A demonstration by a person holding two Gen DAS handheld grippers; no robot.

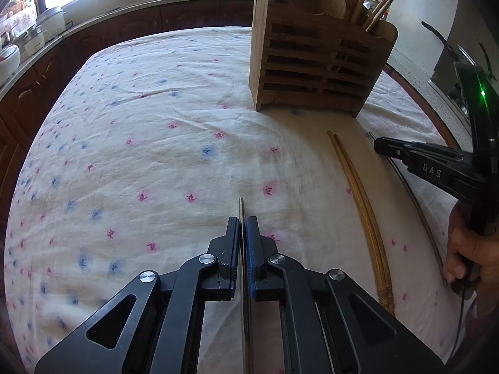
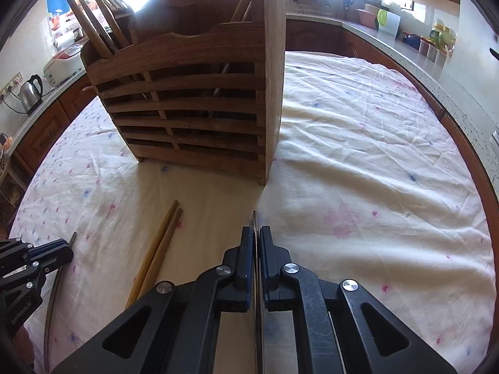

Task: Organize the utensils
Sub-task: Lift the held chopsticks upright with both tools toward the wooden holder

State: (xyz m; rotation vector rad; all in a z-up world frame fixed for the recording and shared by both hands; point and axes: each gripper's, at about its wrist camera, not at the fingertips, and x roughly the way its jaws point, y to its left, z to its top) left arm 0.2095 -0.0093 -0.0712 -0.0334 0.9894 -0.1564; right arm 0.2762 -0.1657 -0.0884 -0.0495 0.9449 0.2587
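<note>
Left gripper (image 1: 243,227): closing tight on a metal chopstick (image 1: 241,207), tip poking forward past the pads. Right gripper (image 2: 256,238): likewise clamping a second metal chopstick (image 2: 255,218), just above the floral tablecloth (image 1: 140,124). Pair of wooden chopsticks (image 1: 358,199) lying flat between both grippers. Slatted wooden utensil holder (image 2: 193,118) standing upright beyond, already holding wooden utensils.
</note>
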